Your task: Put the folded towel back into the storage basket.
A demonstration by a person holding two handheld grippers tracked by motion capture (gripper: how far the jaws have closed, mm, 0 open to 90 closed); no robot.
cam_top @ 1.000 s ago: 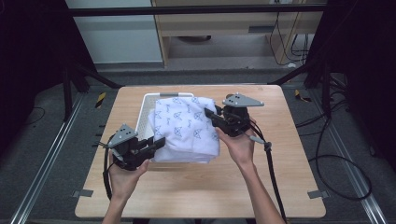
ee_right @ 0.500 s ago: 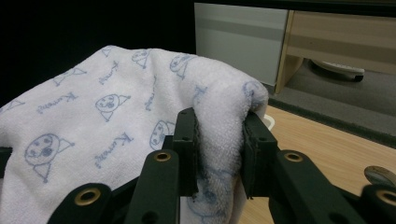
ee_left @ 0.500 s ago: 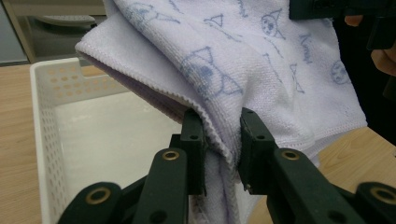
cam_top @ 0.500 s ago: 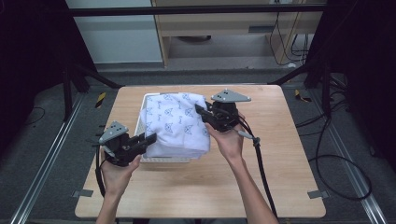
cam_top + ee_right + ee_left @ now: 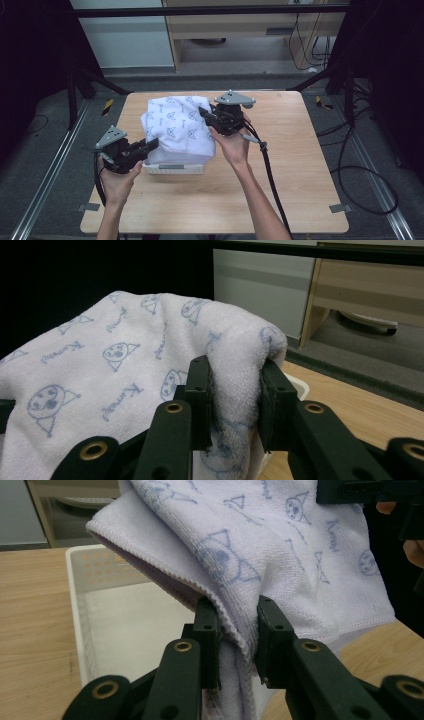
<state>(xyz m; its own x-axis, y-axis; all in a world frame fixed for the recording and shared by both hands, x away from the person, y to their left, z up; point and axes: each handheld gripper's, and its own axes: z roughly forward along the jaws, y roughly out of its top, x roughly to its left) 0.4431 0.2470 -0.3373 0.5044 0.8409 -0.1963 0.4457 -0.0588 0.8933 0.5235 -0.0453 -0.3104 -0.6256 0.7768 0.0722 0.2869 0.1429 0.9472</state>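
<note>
A white towel printed with blue cat faces hangs folded above a white plastic basket on the wooden table. My left gripper pinches the towel's near left edge; in the left gripper view its jaws close on the hem of the towel at my left gripper. My right gripper is shut on the far right fold; in the right gripper view the towel bunches between the jaws of my right gripper. The basket's inside lies under the cloth.
The wooden table has bare surface to the right and front of the basket. A cable trails from the right gripper over the table. A wooden cabinet and dark frame legs stand beyond the far edge.
Both grippers have carried the towel toward the table's left, over the basket. The left hand has drawn back and outward, stretching the cloth lower on that side.
</note>
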